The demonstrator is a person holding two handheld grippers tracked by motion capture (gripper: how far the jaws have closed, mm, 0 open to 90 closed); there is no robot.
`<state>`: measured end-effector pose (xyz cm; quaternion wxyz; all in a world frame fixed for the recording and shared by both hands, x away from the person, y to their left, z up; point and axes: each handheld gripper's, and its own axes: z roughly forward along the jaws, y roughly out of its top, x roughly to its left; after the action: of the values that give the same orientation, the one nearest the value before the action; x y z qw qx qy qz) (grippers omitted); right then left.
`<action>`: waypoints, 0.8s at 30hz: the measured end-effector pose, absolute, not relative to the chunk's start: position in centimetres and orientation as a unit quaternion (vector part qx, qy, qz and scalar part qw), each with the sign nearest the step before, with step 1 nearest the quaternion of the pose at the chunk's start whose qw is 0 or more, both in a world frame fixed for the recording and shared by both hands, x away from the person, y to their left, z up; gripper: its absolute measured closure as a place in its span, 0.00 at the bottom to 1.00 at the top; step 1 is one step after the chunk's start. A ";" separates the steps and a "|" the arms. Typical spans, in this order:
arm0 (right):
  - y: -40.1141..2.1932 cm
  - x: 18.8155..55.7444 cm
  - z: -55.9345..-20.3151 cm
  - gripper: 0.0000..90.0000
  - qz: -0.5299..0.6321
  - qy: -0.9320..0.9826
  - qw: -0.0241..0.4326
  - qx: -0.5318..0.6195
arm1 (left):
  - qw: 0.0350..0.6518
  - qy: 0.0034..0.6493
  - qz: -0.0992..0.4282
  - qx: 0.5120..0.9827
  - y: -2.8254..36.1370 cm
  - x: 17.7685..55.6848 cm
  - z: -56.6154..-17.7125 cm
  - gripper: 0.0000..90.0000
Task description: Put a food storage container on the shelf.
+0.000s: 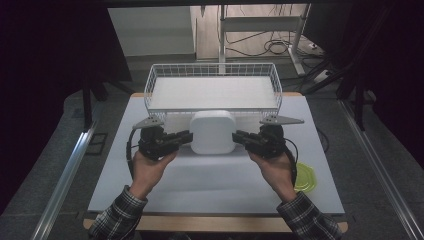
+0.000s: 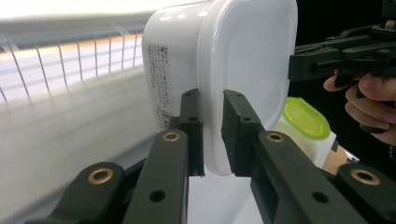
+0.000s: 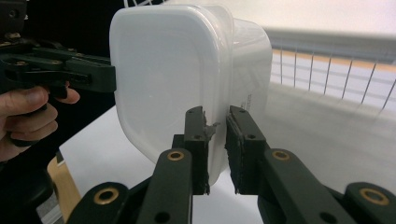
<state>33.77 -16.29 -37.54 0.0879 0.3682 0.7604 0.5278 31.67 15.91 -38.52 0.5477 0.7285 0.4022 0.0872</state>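
Note:
A white rounded-square lidded container [image 1: 213, 131] sits between my two grippers, just in front of the wire basket [image 1: 150, 82]. My left gripper [image 1: 189, 137] is shut on the container's left rim. In the left gripper view the jaws pinch the lid edge of the container [image 2: 243, 60] at my left gripper [image 2: 212, 135]. From the other side, my right gripper [image 1: 236, 136] is shut on the right rim. The right gripper view shows the container [image 3: 173, 79] clamped in my right gripper [image 3: 215, 144]. I cannot tell whether the container touches the table.
The white wire basket [image 2: 70, 51] stands at the back of the white table [image 1: 215, 185], with bare white floor inside. A container with a yellow-green lid [image 1: 305, 178] sits at the table's right front edge, also seen as the green-lidded container [image 2: 303, 119].

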 end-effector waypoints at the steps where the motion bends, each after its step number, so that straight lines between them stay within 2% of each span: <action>1: -16.3 34.1 -37.2 0.88 0.528 0.760 0.088 0.368 | 0.548 0.402 0.089 0.728 15.9 31.9 -38.1 0.88; 12: -15.7 36.8 -33.9 0.88 0.539 0.755 0.092 0.362 | 0.552 0.397 0.109 0.725 16.4 34.1 -34.6 0.89; 24: -15.3 38.9 -32.3 0.88 0.536 0.753 0.095 0.369 | 0.552 0.403 0.107 0.722 16.5 36.2 -33.2 0.89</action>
<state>38.87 -15.31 -32.27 0.0948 0.3693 0.7530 0.5363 36.17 16.53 -33.24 0.5524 0.7217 0.4033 0.1068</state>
